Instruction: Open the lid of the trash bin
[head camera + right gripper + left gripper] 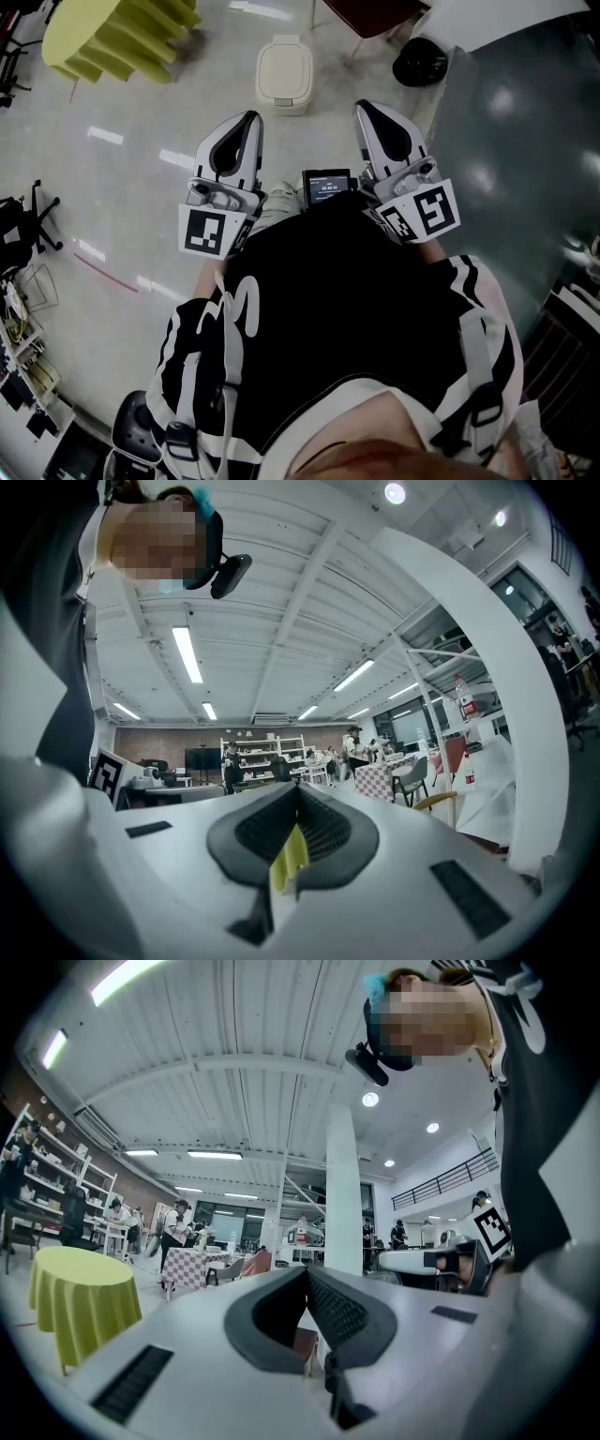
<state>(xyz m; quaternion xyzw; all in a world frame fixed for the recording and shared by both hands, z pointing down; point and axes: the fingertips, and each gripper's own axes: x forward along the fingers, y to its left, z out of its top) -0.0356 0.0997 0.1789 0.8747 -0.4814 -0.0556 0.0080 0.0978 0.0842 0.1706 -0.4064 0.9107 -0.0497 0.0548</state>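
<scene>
Since the white left gripper (250, 117) and white right gripper (364, 107) are pressed together, empty, the cream plastic trash bin (284, 73) should be neared first.

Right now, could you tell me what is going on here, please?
A person stands holding a claw in each hand, close to the body. The left claw and the right claw both have their jaws together and hold nothing. The trash bin sits on the floor ahead of them, apart from both, with its lid down. Opening it has not yet begun.
</scene>
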